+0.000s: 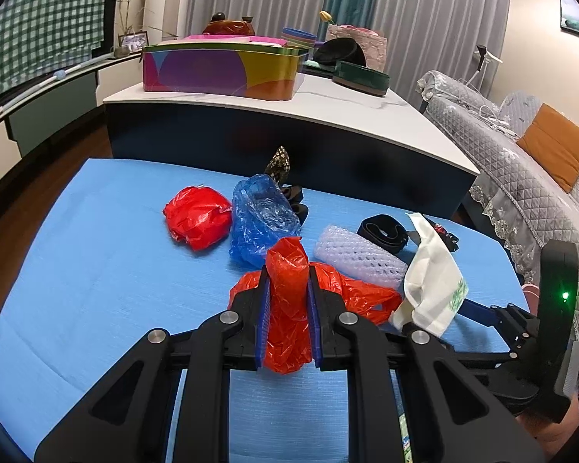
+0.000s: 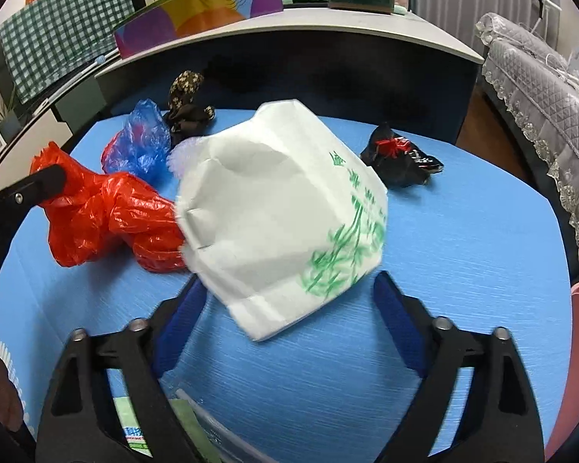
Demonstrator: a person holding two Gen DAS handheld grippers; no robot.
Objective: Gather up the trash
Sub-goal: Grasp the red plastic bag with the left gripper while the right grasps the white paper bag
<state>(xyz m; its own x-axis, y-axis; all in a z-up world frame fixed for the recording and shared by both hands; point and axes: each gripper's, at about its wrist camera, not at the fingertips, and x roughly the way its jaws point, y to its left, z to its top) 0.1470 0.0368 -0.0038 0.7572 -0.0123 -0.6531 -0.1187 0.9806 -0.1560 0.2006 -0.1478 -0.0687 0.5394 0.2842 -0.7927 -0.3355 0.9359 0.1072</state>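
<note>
While left gripper [image 1: 287,301] clamps red bag [image 1: 289,308], we see white paper bag [image 2: 278,208] at frame centre, between spread right gripper [image 2: 289,301] jaws, seemingly unpinched.

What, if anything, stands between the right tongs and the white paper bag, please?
Nothing visible does: the white paper bag sits right at the tips of the open right tongs. The red plastic bag, clamped in the left tongs, only borders its left side.

White bag [image 2: 274,208]: green print, unreadable.
</note>
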